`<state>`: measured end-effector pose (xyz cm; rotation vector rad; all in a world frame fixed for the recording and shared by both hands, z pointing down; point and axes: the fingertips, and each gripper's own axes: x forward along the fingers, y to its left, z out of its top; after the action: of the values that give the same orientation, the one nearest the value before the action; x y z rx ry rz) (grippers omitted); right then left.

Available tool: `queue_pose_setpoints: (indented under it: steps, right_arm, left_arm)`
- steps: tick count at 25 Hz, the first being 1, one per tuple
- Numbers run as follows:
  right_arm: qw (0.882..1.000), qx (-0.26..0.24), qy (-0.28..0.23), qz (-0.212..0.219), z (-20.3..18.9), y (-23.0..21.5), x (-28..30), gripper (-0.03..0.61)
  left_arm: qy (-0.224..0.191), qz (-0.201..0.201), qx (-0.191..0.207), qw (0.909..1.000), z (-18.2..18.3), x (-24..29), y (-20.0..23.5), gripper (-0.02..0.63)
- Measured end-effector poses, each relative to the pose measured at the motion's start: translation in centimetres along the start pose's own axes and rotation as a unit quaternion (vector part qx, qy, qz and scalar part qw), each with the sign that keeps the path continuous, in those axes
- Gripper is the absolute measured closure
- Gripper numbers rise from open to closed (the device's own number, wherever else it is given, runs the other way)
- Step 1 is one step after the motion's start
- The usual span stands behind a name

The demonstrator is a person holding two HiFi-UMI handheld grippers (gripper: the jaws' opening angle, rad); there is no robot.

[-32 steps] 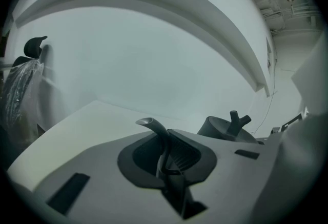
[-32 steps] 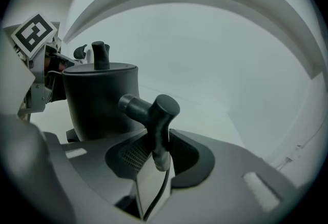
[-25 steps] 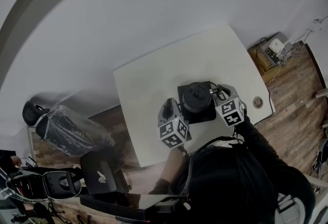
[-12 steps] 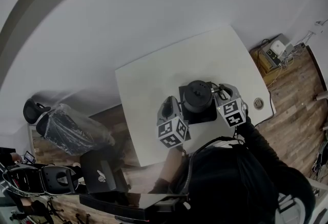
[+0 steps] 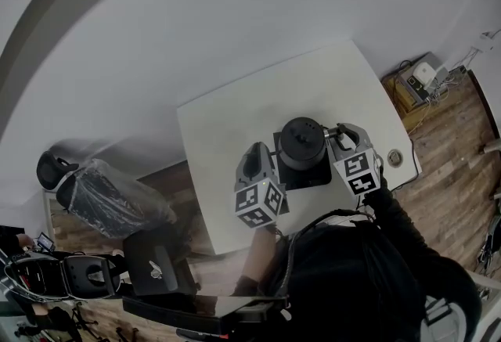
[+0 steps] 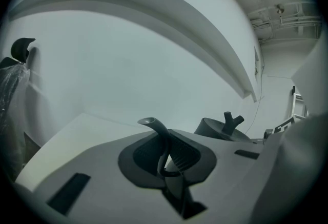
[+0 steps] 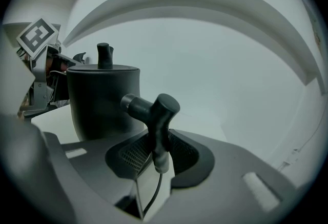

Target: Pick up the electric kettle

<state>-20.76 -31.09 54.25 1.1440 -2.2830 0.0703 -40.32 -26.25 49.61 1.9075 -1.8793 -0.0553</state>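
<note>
The black electric kettle point(image 5: 303, 142) hangs just over its black square base point(image 5: 317, 177) on the white table point(image 5: 235, 117). My left gripper point(image 5: 271, 154) is on the kettle's left, shut on the thin curved spout point(image 6: 154, 128); the lid with its knob point(image 6: 223, 126) shows beyond it. My right gripper point(image 5: 332, 132) is on the kettle's right, shut on the upright bar of the handle point(image 7: 160, 115), with a thin cable hanging below it. The round kettle body point(image 7: 102, 100) fills the left of the right gripper view, with the left gripper's marker cube point(image 7: 37, 36) behind it.
A round cable hole point(image 5: 394, 156) sits near the table's right edge. A plastic-wrapped office chair point(image 5: 106, 196) stands on the wooden floor to the left, and boxes with cables point(image 5: 415, 78) lie on the floor at the right. A white wall lies behind the table.
Both grippers have risen together with the kettle held between them. The kettle and the marker cubes look slightly larger in the head view.
</note>
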Motion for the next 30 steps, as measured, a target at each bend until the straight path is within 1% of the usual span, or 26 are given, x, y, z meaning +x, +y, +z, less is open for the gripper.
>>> queue_pose_setpoints:
  steps: [4,13,18,30]
  right_arm:
    - [1.000,0.001,-0.016,-0.009,1.7,-0.4,-0.9,0.479]
    - [0.999,0.004,-0.028,-0.020,4.5,-1.0,-2.9,0.479]
    - [0.999,0.003,-0.038,-0.027,6.1,-1.4,-4.4,0.479]
    - [0.997,0.010,-0.057,-0.058,10.2,-2.9,-8.4,0.479]
  left_arm:
    - [0.000,-0.008,0.002,1.0000,1.7,-0.4,-0.6,0.586]
    - [-0.008,-0.024,0.007,0.9997,4.6,-1.4,-1.7,0.586]
    - [-0.002,-0.032,0.014,0.9994,6.2,-2.2,-2.7,0.586]
    - [-0.032,-0.068,0.032,0.9966,11.1,-4.3,-5.7,0.586]
